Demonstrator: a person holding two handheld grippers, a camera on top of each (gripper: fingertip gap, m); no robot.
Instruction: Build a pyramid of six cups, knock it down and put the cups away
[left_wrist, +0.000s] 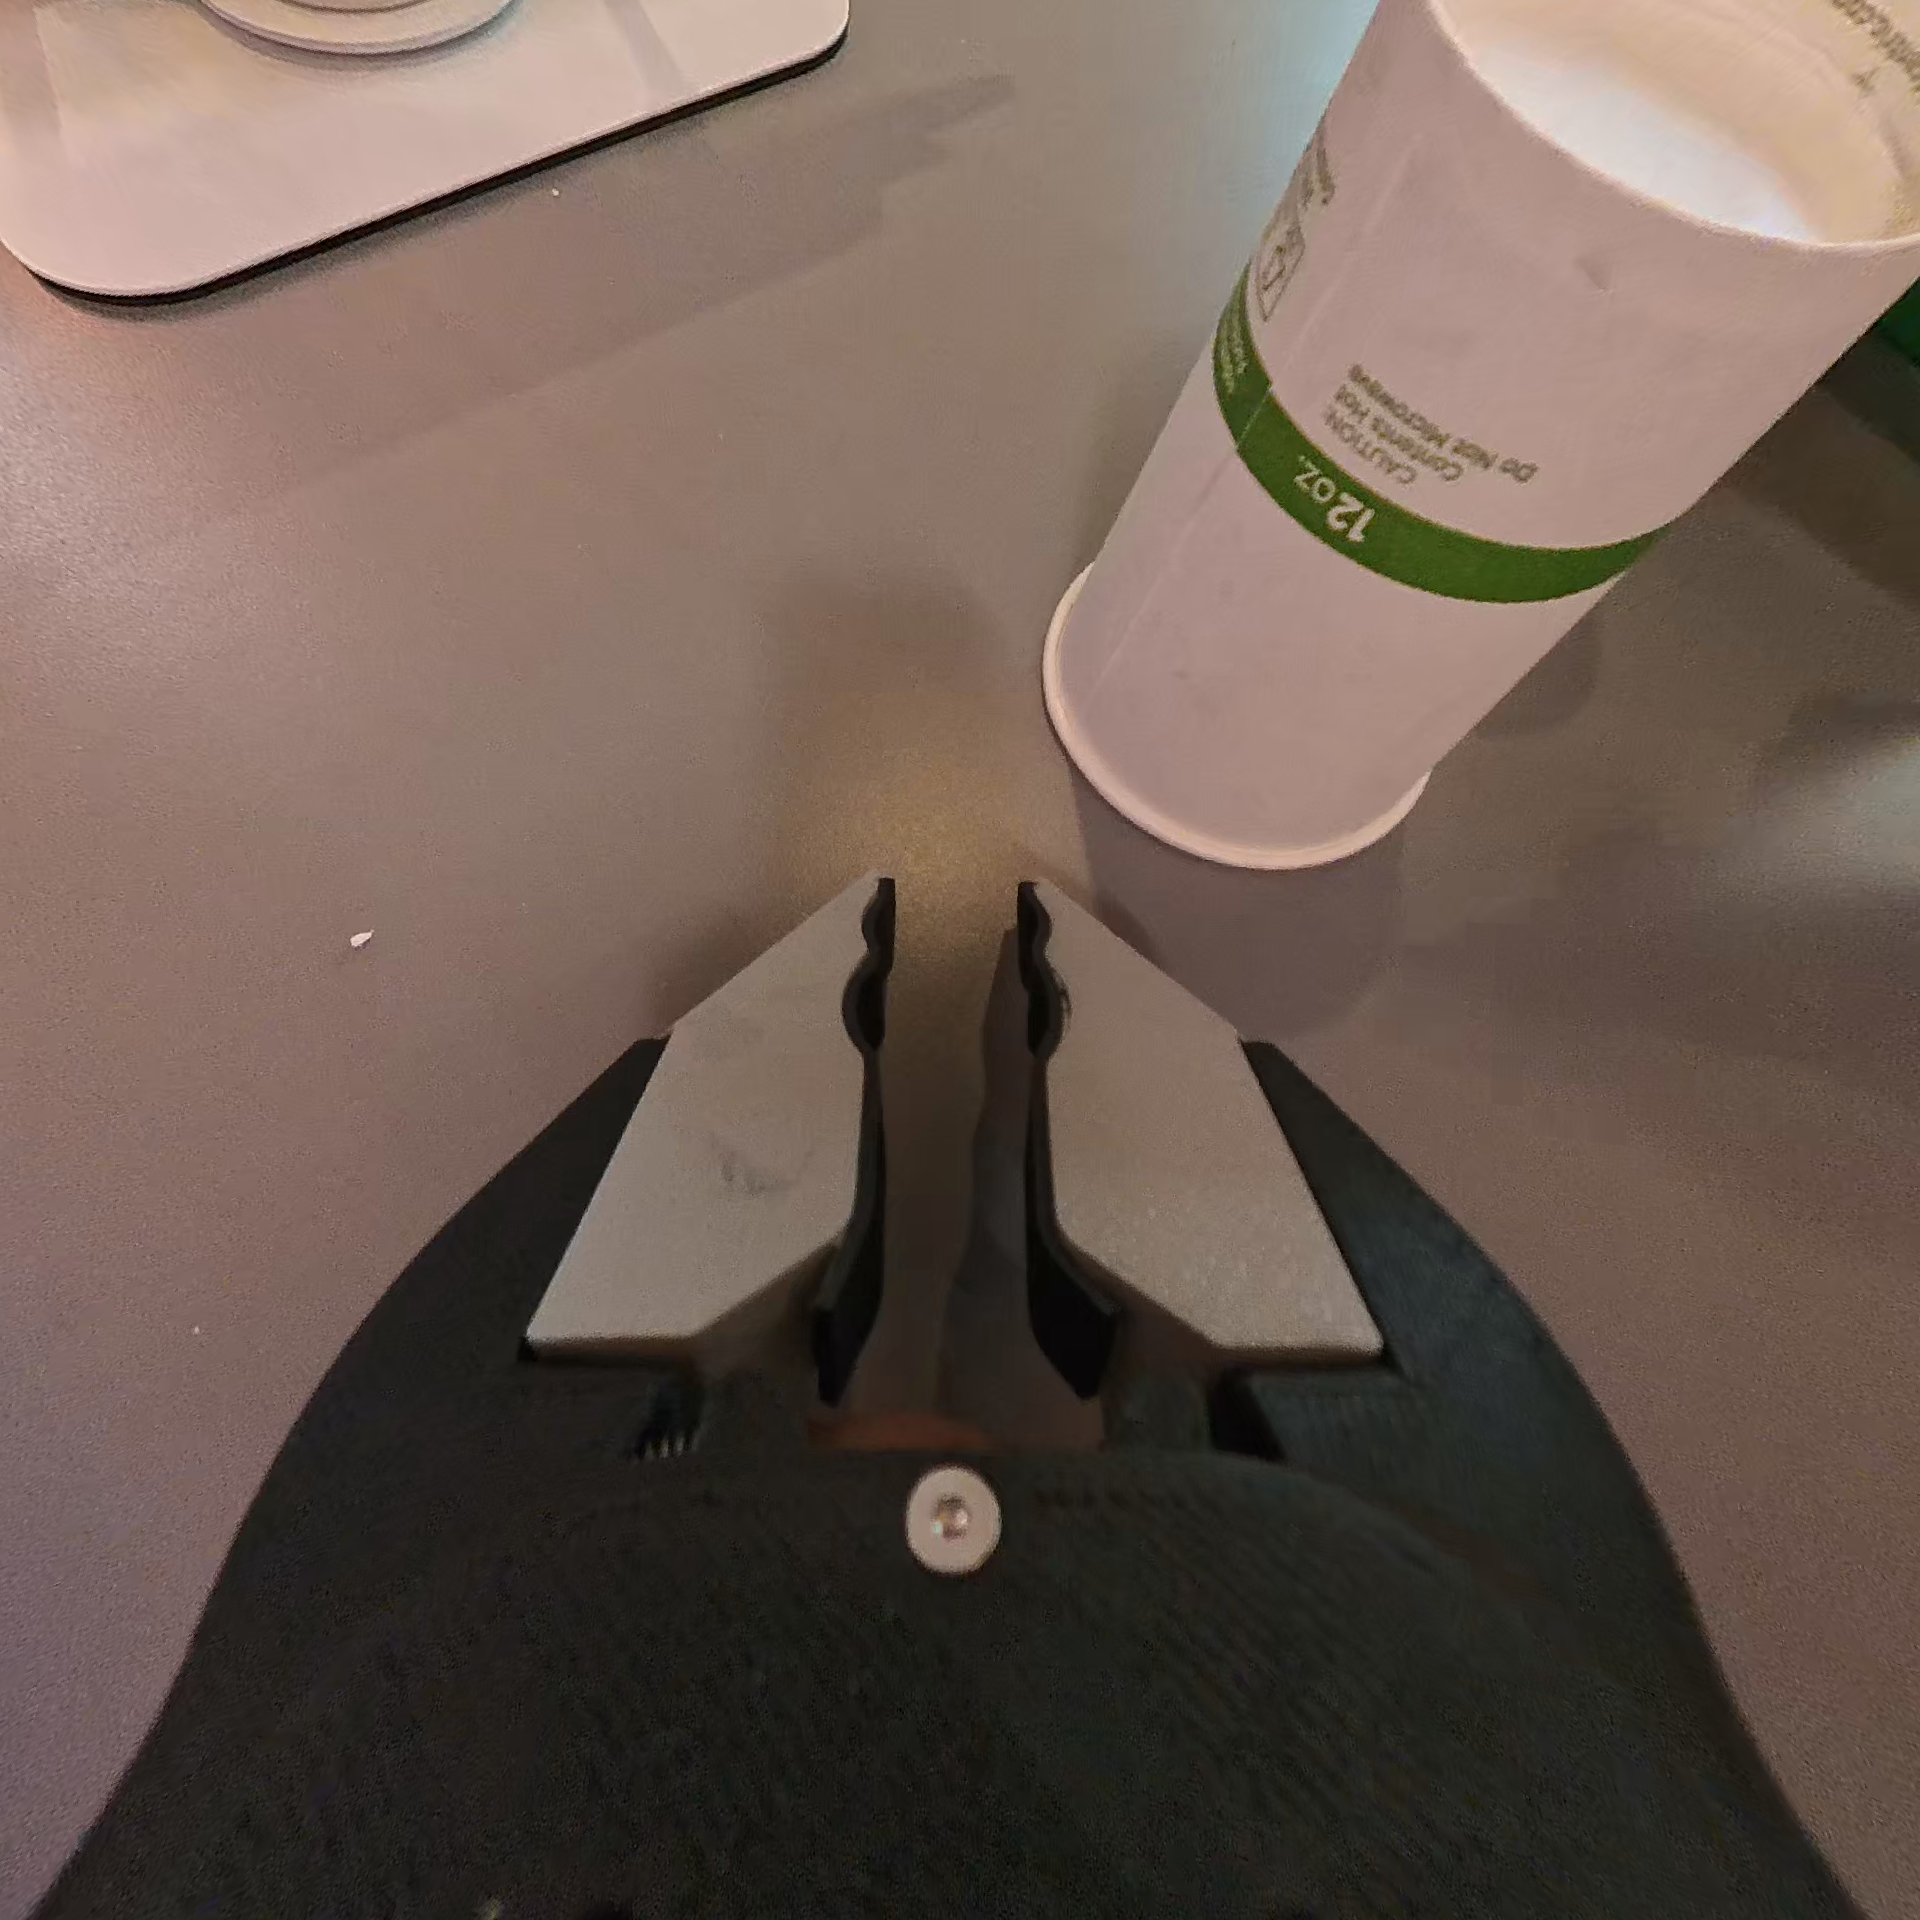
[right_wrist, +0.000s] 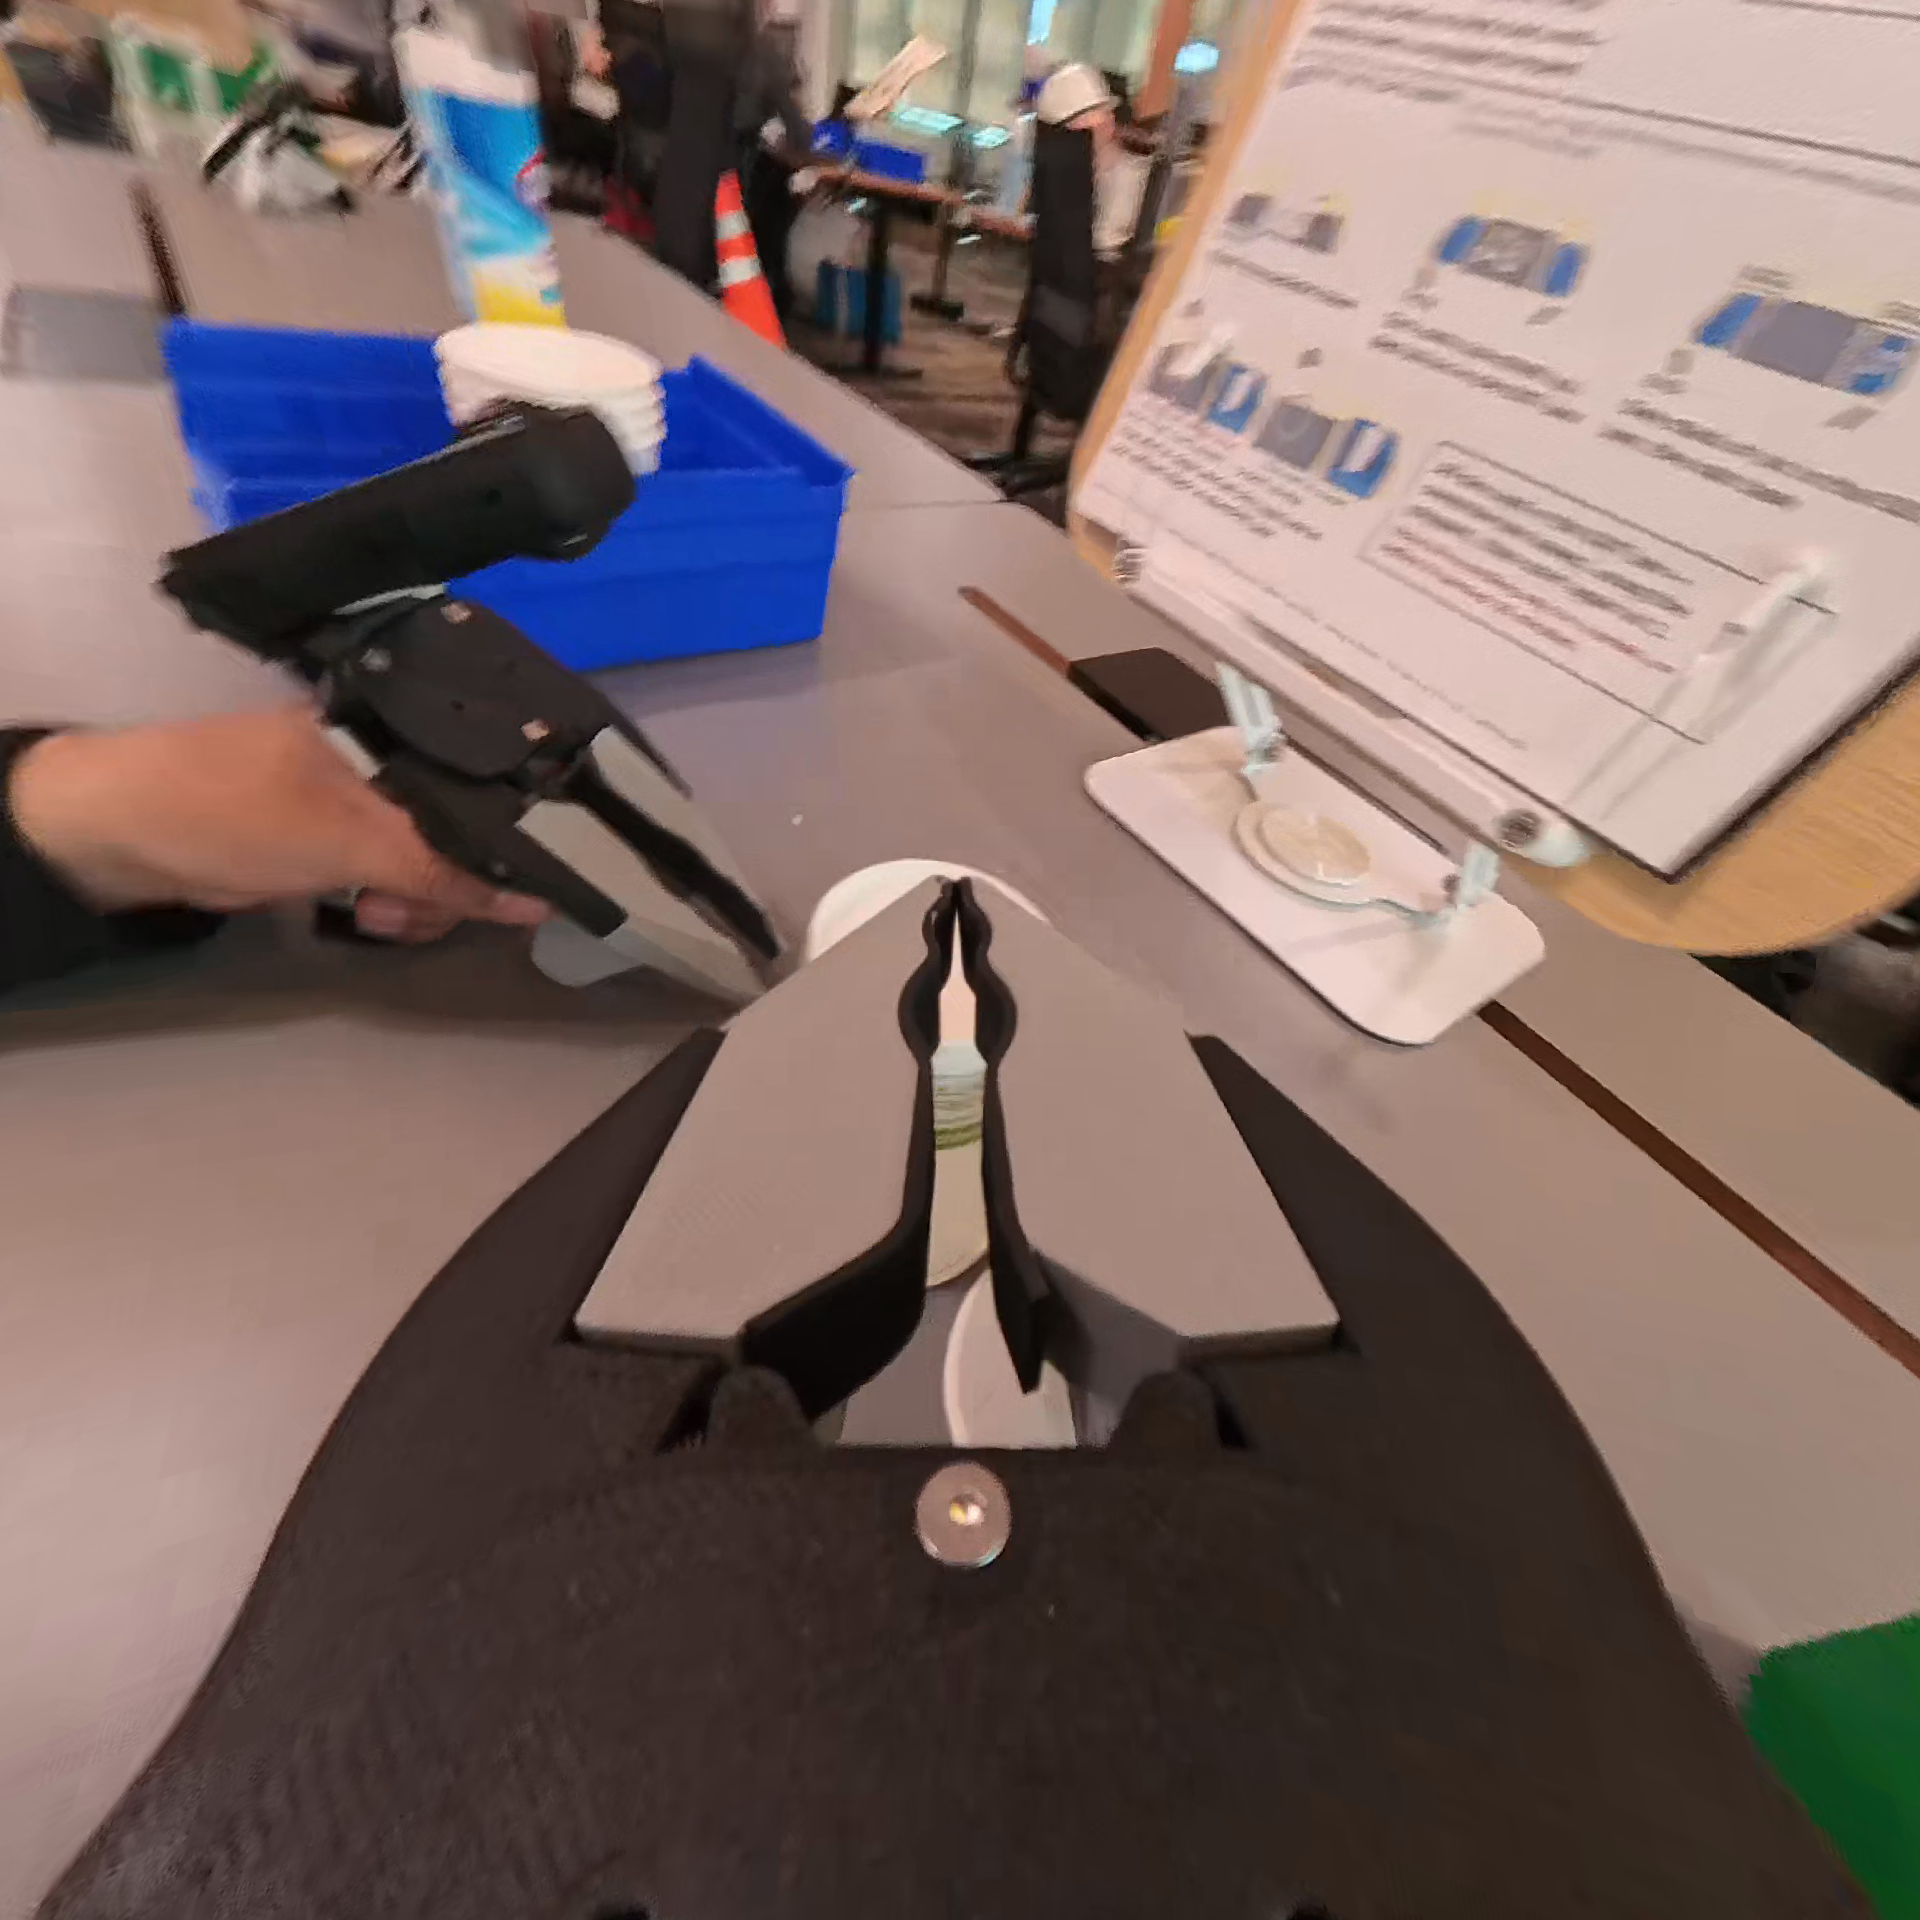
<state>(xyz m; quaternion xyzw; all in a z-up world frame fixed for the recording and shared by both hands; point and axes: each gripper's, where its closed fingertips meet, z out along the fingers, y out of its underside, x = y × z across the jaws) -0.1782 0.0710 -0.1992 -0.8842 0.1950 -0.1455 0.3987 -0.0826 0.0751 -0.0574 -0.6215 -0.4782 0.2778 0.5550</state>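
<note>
White paper cup (left_wrist: 1382, 499) stands upside down on the grey table (left_wrist: 520, 675), just beside the left gripper (left_wrist: 951, 894), whose jaws are slightly apart and empty. Right gripper (right_wrist: 956, 894) is closed, apparently holding nothing. More cups (right_wrist: 561, 390) remain stacked near the blue bin (right_wrist: 665, 540), so building has barely begun.

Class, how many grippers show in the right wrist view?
2. The right gripper fills the foreground centre; the left gripper, held in a hand, points in from the left.
</note>
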